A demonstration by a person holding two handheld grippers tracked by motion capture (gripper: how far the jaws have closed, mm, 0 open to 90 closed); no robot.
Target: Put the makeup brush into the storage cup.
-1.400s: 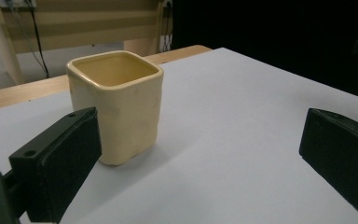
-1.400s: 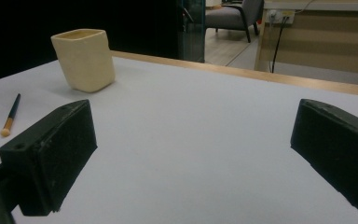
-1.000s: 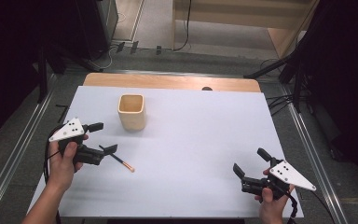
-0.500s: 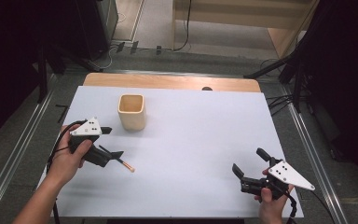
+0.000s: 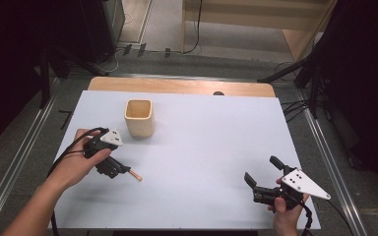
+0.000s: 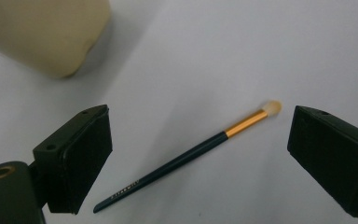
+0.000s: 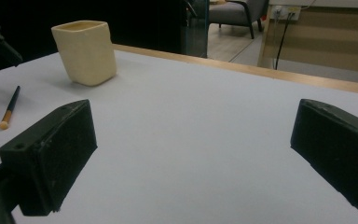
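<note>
Brush (image 6: 186, 156) flat on table (image 5: 202, 147) between wide-open fingers of left gripper (image 6: 200, 158), not yet gripped; cup (image 5: 139, 117) near and empty-looking, right gripper (image 7: 191, 163) open, idle, so pickup and placing remain.

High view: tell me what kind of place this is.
Probably a lab or recording workspace: a white-covered table ringed by metal floor rails, cables on the floor, and dark stands at the sides.

Each hand-held gripper, left gripper (image 5: 114, 169) and right gripper (image 5: 262, 173), is black with two blocky rectangular jaws. Each carries a grey three-cornered plate with dark dots. A black cable trails from each; both forearms are bare.
</note>
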